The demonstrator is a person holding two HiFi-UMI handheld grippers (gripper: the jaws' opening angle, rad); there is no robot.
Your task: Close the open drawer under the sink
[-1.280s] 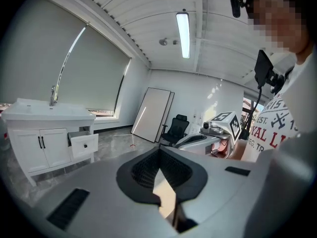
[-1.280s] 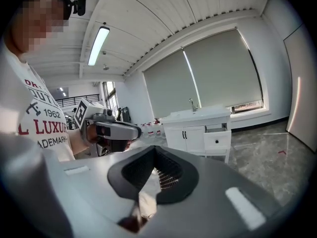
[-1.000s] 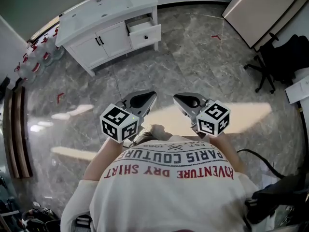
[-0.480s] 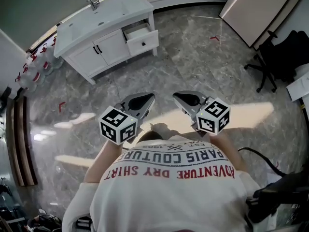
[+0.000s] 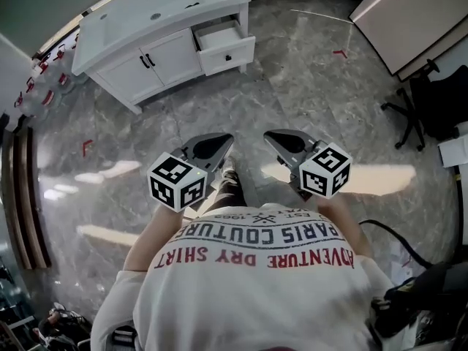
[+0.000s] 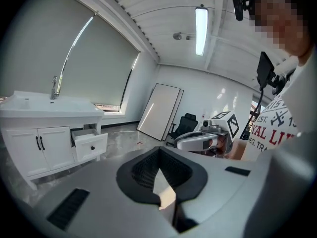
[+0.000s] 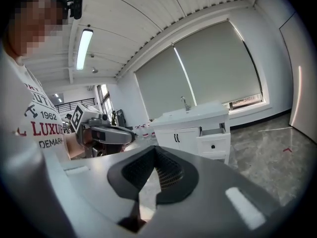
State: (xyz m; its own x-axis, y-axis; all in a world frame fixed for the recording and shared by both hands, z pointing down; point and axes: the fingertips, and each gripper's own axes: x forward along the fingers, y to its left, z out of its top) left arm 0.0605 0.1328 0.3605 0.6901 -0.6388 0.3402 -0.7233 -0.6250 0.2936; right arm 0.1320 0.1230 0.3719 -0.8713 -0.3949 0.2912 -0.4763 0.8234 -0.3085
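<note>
Both grippers are up in front of the chest rn. Left gripper (image 5: 212, 148) has its jaws pressed together w/ nothing between them; its own view only shows a bit of floor thru the gap behind the tips. Right gripper (image 5: 287, 145) is the same deal: closed and empty. They sit side by side, near each other but not touching, both pointing toward the far side of the room.

The drawer (image 5: 227, 44) is well apart from both, on the far side of the grey marble floor (image 5: 307, 79) and roughly straight ahead. It's at the right end of the white sink unit (image 5: 124, 24), just under the countertop, w/ the two cupboard doors (image 5: 150, 63) on its left. It's pulled out partway, so you can see into the open top.

Looks-wise it's a plain white flat front w/ one small dark knob (image 5: 228, 57) in the middle, matching the rest of the unit.

Handling, imo: it's a rigid box on runners, prob light and easy to slide, not fragile. No need to grab anything. Just put a closed gripper flat on the front panel near the knob and push straight in. Pushing off-centre might skew it on the runners.
</note>
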